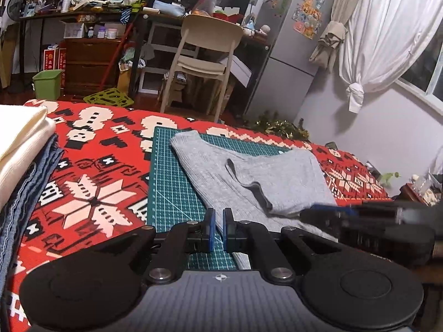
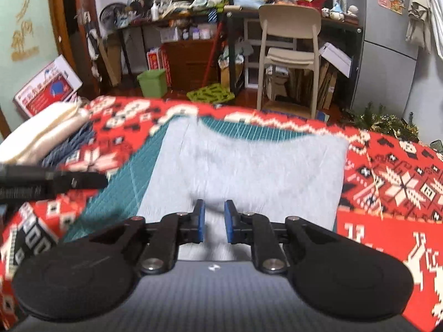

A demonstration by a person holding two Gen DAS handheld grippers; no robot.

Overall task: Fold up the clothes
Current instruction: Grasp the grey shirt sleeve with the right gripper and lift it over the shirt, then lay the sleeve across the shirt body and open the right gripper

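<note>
On the bench, over a red patterned cloth (image 1: 91, 182), a green cutting mat (image 1: 171, 193) carries the grey garment (image 1: 249, 177), which lies partly folded with one flap laid across its middle and its armhole edge showing.

From the left wrist view, the left tool (image 1: 218, 225) sits low at the garment's near-left edge. Its blue pads are drawn narrow, with only a slim gap, and a thin strip of grey cloth seems to run between them; whether it is truly pinched I cannot tell. A stack of folded clothes (image 1: 19, 149), cream on top of denim, stands at the far left, well apart from the mat. The right tool's dark body pokes in blurred from the right.

From the right wrist view, the picture smears with motion. The right tool (image 2: 214, 222) hovers over the near middle of the garment (image 2: 249, 166), pads parted moderately and nothing between them. The left tool shows as a dark blur at the left edge.

The risk, as I judge it: if the left tool has only a sliver of cloth, a pull could slip it free and undo the flap. If the right tool closes while moving this fast, it could bunch both layers and drag the garment askew.
</note>
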